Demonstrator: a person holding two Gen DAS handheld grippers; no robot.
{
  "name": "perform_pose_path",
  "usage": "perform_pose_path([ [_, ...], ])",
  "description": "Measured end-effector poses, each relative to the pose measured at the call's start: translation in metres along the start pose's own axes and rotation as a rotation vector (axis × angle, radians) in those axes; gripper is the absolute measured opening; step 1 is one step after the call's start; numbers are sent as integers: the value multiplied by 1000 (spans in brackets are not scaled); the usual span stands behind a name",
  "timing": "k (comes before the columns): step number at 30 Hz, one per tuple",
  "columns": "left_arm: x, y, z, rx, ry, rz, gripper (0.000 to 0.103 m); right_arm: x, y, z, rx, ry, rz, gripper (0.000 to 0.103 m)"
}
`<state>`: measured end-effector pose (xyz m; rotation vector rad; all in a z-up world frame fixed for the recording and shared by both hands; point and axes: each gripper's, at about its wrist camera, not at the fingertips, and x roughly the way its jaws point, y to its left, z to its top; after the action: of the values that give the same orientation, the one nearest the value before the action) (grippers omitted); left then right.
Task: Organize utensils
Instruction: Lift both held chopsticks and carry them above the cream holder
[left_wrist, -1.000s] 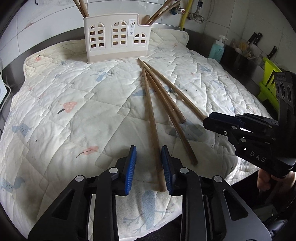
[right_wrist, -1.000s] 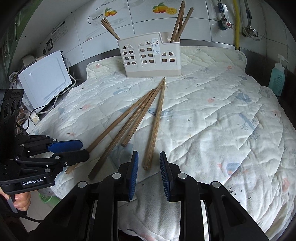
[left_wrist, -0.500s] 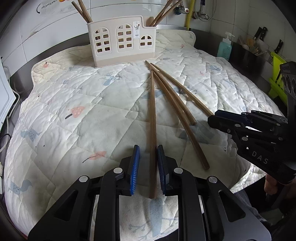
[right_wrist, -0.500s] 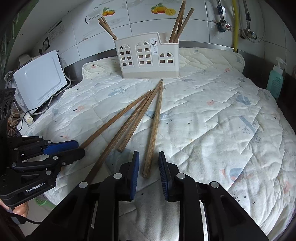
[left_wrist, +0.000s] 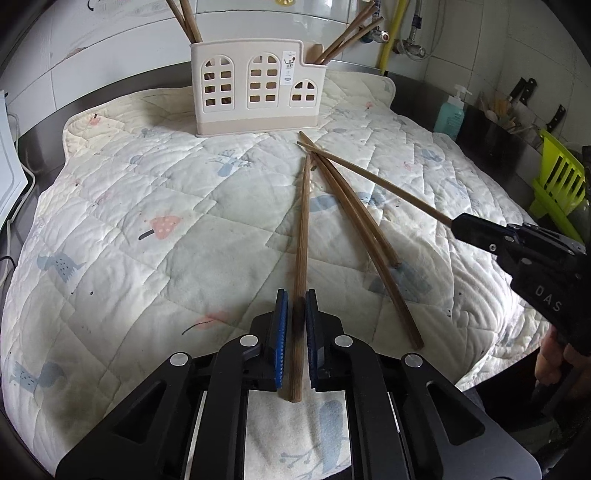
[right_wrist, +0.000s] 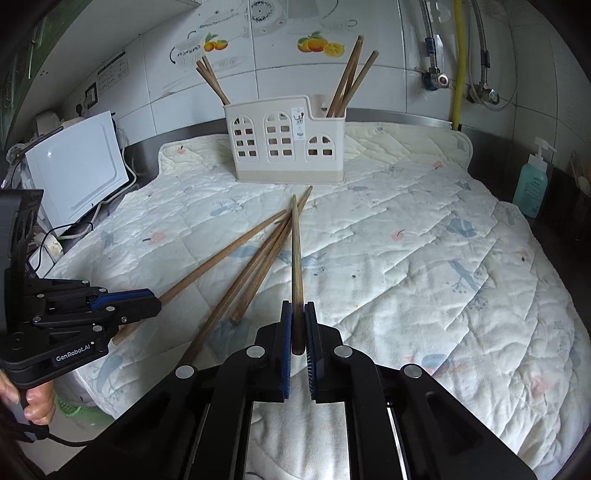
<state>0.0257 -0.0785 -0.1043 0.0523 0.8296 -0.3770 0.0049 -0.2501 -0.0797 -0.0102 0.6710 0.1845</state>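
Left wrist view: the left gripper (left_wrist: 295, 317) has its blue fingers (left_wrist: 281, 332) clenched on the near end of one wooden chopstick (left_wrist: 303, 229), which runs straight ahead over the quilted mat (left_wrist: 147, 229) covering the desk. Right wrist view: the right gripper (right_wrist: 297, 325) likewise grasps a second chopstick (right_wrist: 295, 254) by its near end, tip raised. Two loose chopsticks (right_wrist: 255, 273) lie between the held ones, tips converging near the cream utensil holder (right_wrist: 284, 144), which stands at the mat's far edge with more chopsticks upright inside.
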Motion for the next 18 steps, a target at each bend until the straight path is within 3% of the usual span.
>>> perform_pose_path([
  [6,-8,10,2,-31,-30,-10,2,-24,-2,18,3,-77,-1,7],
  [10,-9,12,0,-43,-18,-65,3,-33,-2,27,1,-109,1,7],
  [13,-6,12,-3,-61,-1,-94,7,-35,-1,30,-5,-117,1,7],
  [15,-4,11,-5,-60,8,-87,16,-34,0,30,-6,-116,2,7],
  [18,2,11,-7,-67,28,-85,17,-34,-1,30,-1,-114,4,7],
])
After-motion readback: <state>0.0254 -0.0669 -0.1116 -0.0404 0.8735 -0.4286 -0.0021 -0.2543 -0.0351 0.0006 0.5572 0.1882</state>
